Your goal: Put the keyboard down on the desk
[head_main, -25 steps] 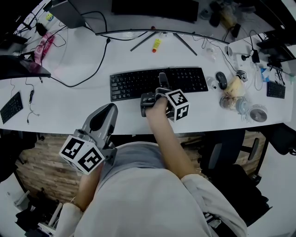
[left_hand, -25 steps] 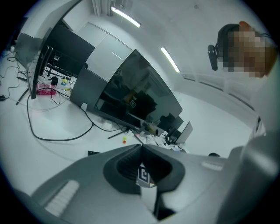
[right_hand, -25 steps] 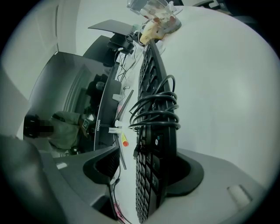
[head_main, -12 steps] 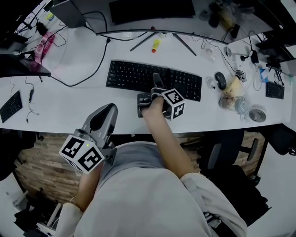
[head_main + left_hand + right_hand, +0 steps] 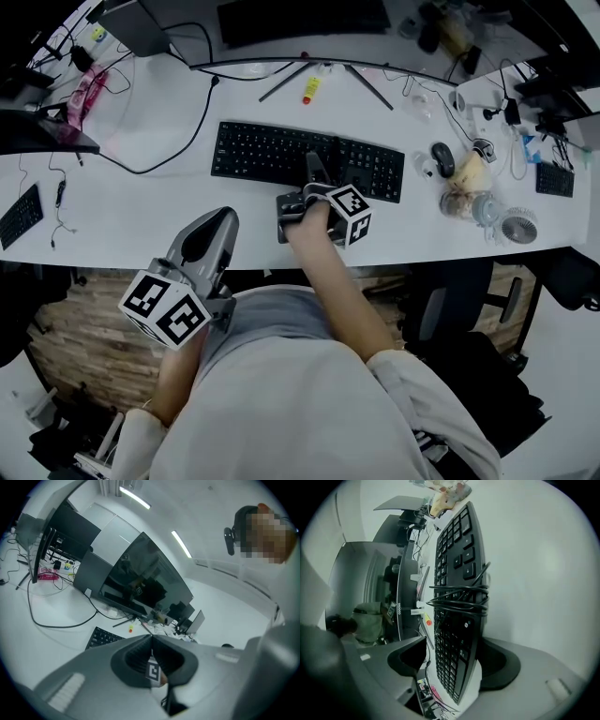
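The black keyboard point(image 5: 272, 155) lies flat on the white desk point(image 5: 141, 211), slightly askew, in front of the monitor. Its cable point(image 5: 459, 595) is coiled round its middle. My right gripper point(image 5: 314, 178) reaches over the keyboard's near edge. In the right gripper view the keyboard point(image 5: 459, 634) stands between the jaws of the right gripper point(image 5: 457, 644) with a gap at the left pad. These jaws have just been opening and are open. My left gripper point(image 5: 223, 220) hangs off the desk's front edge; its tips point(image 5: 151, 638) meet, shut on nothing.
A mouse point(image 5: 442, 159), a small fan point(image 5: 520, 228) and cluttered items sit at the desk's right. A yellow marker point(image 5: 310, 89) lies between the monitor stand's legs point(image 5: 366, 86). A black cable point(image 5: 178, 150) loops at left, beside a small keypad point(image 5: 21, 216).
The keyboard has slid a little to the left and away and turned slightly. My right gripper has moved left with it. The left gripper has stayed put.
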